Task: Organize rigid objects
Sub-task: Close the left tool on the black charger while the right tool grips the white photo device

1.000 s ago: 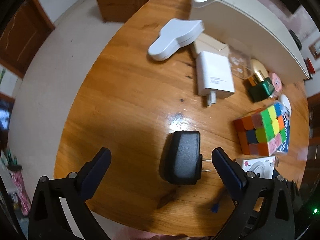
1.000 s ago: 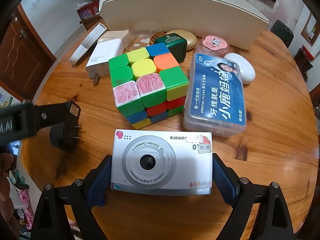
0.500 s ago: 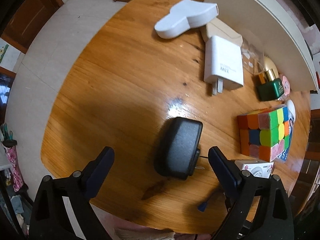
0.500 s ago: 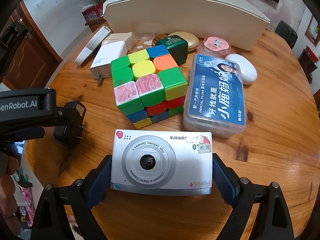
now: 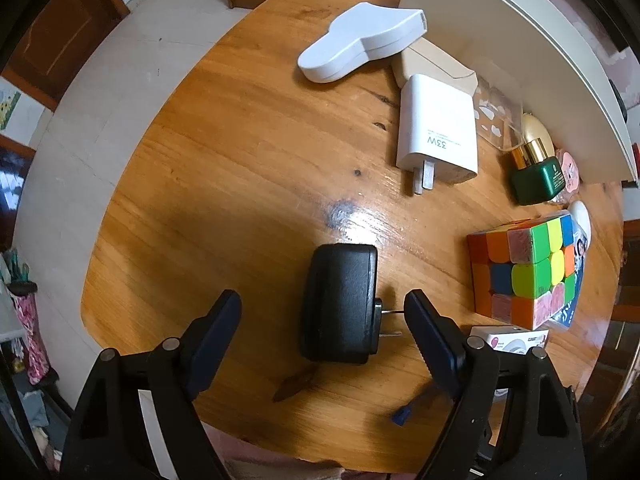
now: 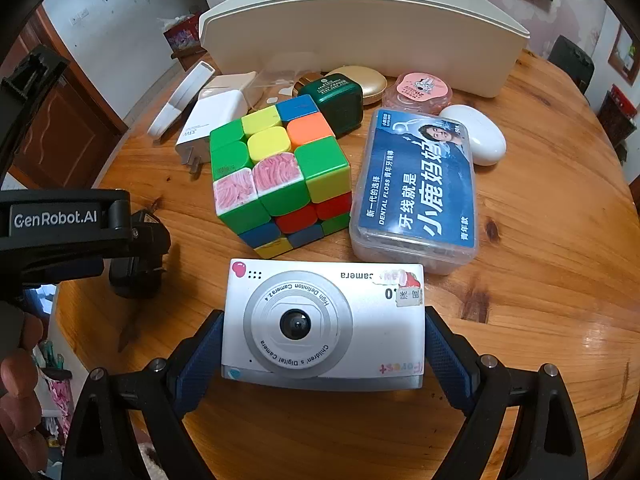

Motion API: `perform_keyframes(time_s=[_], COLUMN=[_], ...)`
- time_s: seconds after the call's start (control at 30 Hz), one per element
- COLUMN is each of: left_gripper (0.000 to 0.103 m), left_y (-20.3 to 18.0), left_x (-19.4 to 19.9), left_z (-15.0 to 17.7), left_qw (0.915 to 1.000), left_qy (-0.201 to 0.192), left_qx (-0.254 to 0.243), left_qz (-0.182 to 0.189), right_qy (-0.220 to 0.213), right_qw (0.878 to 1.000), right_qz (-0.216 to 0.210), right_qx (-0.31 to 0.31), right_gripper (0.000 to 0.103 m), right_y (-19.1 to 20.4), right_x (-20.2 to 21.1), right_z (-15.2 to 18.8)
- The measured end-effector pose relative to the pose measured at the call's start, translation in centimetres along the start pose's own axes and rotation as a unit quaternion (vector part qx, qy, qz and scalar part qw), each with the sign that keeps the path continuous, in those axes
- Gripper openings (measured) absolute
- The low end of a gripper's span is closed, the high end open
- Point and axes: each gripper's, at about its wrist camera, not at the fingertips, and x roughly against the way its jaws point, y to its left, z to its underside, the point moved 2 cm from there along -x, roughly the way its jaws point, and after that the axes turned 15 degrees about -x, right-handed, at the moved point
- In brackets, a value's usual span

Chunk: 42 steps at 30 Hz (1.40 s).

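A black plug adapter lies on the round wooden table, prongs to the right. My left gripper is open and straddles it, fingers on either side, not touching. The adapter also shows in the right wrist view, partly hidden by the left gripper's body. My right gripper is shut on a silver children's camera, which rests on the table. A colourful puzzle cube stands just beyond the camera.
A blue dental floss box, white case, green jar, pink tin, gold compact, white 33W charger and white flat box lie before a long cream bin. The table edge is near.
My left gripper has moved in closer over the black adapter, which now sits squarely between its fingers. The right gripper and camera have not moved.
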Motion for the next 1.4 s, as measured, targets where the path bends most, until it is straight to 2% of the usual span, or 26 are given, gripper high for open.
perform_keyframes(time_s=[0.27,0.37,0.4,0.47,0.7,0.9,1.03,1.17,1.27,1.4], left_gripper=[0.085,0.071,0.062,0.051,0.051,0.051,0.051,0.051,0.05,0.051], left_y=[3.0,2.6,2.3,1.3,0.4,0.5,0.4,-0.5,-2.0,-3.4], left_x=[0.4,-0.1,0.0,0.2,0.3,0.6,3.0,5.5,8.5,12.2], left_z=[0.4,0.3,0.5,0.2,1.3,0.9,0.9,0.9,-0.4,-3.1], left_qw=[0.9996,0.9998,0.9999,1.0,0.9998,0.9995,0.9986,0.9968,0.9943,0.9894], left_qy=[0.001,0.006,0.004,-0.002,-0.001,-0.009,-0.026,-0.041,-0.055,-0.091], left_qx=[0.029,0.019,0.009,-0.005,-0.018,-0.028,-0.039,-0.057,-0.074,-0.1], left_qz=[0.003,0.002,-0.005,-0.001,0.005,0.013,0.024,0.039,0.054,0.054], right_qy=[0.0,0.0,0.0,0.0,0.0,-0.001,-0.003,-0.028,-0.036,-0.049], right_qw=[1.0,1.0,1.0,1.0,1.0,1.0,0.999,0.999,0.998,0.997], right_qz=[0.0,0.0,0.0,0.0,0.001,-0.013,-0.018,-0.022,-0.033,-0.044], right_qx=[0.0,0.0,0.0,0.0,-0.001,-0.017,-0.034,-0.03,-0.03,-0.035], right_gripper=[0.093,0.093,0.093,0.093,0.093,0.093,0.093,0.093,0.093,0.093], right_y=[0.0,0.0,0.0,0.0,0.3,-0.2,-1.2,-1.5,-1.6,-2.1], right_x=[0.2,0.2,0.2,0.3,0.6,1.0,1.8,4.3,6.0,8.7], right_z=[0.1,0.1,0.1,0.1,0.2,0.1,-0.2,-0.1,-0.2,-1.8])
